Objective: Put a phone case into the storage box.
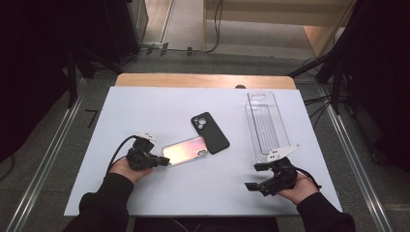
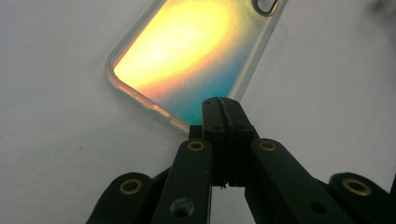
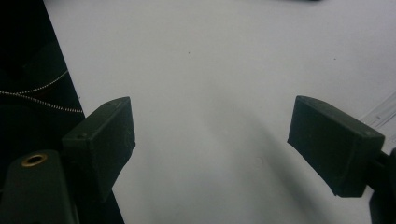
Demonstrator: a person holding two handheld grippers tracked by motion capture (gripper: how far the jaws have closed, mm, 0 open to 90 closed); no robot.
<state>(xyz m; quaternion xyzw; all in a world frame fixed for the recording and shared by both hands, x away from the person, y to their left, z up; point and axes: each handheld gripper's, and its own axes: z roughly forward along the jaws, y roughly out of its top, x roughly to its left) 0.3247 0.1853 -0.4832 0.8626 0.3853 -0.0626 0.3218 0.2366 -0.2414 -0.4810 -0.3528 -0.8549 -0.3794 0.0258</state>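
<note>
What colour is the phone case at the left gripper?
The phone case is iridescent: yellow-orange fading to pink and teal, with a clear rim. The left gripper view shows it best.

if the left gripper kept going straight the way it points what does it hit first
The iridescent phone case: the shut left gripper already sits at its near edge, perhaps pinching it. Beyond lies the black phone case.

black phone case (image 1: 210, 133), camera hole to the far end, lying flat mid-worktop (image 1: 145, 106). clear plastic tray (image 1: 265, 124), long and narrow, lying lengthwise at the right side, well apart from the case. white worktop sheet over wood.
</note>
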